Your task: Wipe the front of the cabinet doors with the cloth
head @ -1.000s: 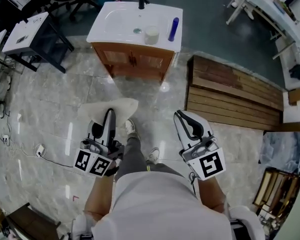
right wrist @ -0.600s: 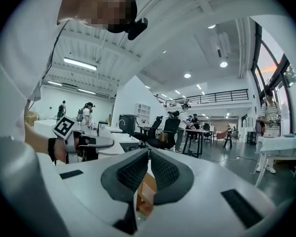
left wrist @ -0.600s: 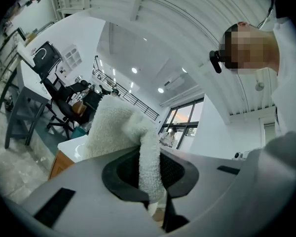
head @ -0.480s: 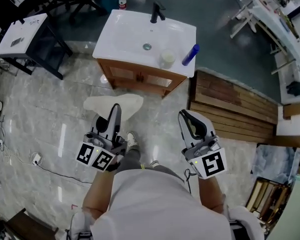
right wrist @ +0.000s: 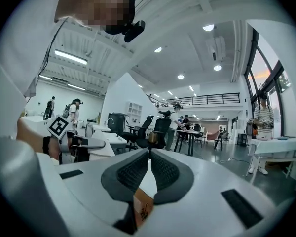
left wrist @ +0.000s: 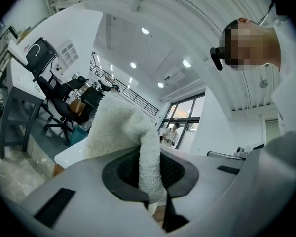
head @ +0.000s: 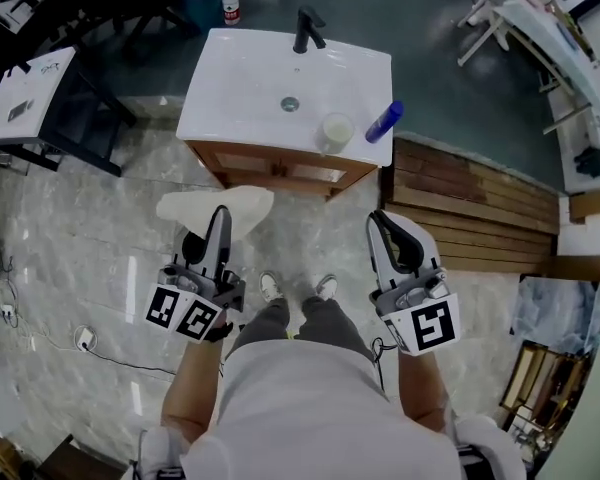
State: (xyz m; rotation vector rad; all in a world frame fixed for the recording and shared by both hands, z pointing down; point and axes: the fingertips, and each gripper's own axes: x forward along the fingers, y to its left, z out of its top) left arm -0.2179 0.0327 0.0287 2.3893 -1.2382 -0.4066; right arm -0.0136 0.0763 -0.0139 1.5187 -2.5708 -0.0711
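Closer to the vanity (head: 250,78) now, the person stands with both feet level; left gripper (head: 219,220) stays clamped on the white cloth (head: 205,205), near the cabinet doors (head: 280,174) but short of them; right gripper (head: 382,224) hangs empty, jaws together; wiping seems about to begin.

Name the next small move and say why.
Probably lower the left gripper and ease it forward to the cabinet doors. It is shut on the cloth, which hangs apart from the wooden fronts under the sink, so no wiping contact exists yet.
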